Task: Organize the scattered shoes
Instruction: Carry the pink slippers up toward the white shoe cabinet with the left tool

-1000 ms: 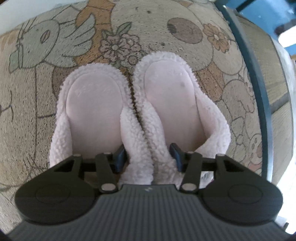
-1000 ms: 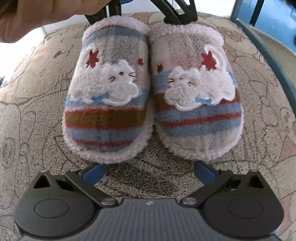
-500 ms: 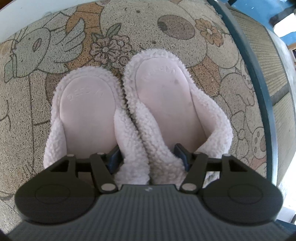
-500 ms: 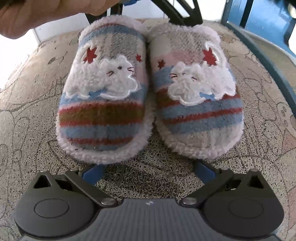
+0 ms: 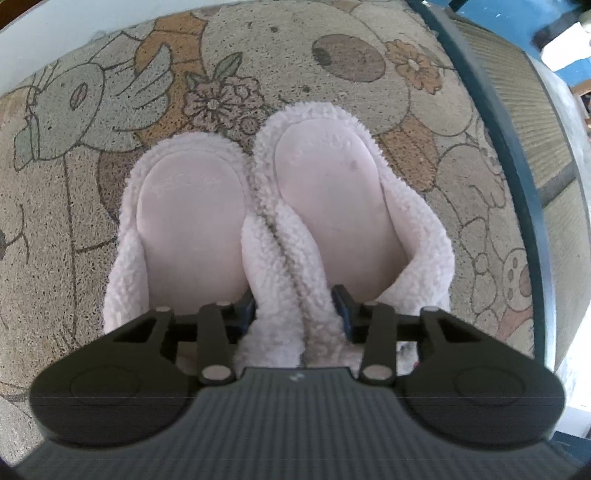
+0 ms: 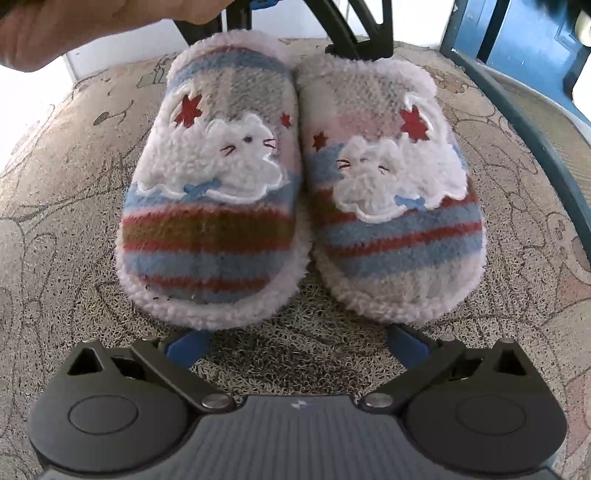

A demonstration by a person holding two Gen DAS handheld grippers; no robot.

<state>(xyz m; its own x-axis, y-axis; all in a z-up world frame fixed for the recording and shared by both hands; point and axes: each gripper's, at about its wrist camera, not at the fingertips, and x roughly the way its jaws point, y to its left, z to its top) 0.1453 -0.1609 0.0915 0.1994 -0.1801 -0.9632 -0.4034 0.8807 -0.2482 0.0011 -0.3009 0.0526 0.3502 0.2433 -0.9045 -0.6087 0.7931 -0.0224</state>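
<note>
Two fleece slippers lie side by side on a patterned mat (image 5: pixel 74 184). From the left wrist I see their pink insoles, one slipper (image 5: pixel 188 221) on the left and the other (image 5: pixel 332 195) on the right. My left gripper (image 5: pixel 293 308) is closing on their two touching inner fleece walls, one finger inside each slipper, and the fleece is squeezed between the pads. The right wrist view shows the striped toe caps with white rabbits (image 6: pixel 214 221) (image 6: pixel 395 221). Just in front of these toes, my right gripper (image 6: pixel 295 347) stands open over the mat, holding nothing.
A dark metal bar (image 5: pixel 517 166) curves along the mat's right side, also seen in the right wrist view (image 6: pixel 535 140). Behind it is a blue door (image 6: pixel 535 44). A person's hand (image 6: pixel 92 26) and the left gripper's black linkage (image 6: pixel 351 33) rise behind the slippers.
The left jaws widened slightly, then narrowed onto the two inner fleece walls, drawing them together. The right gripper stays open before the toes, with the slippers looming slightly larger.
</note>
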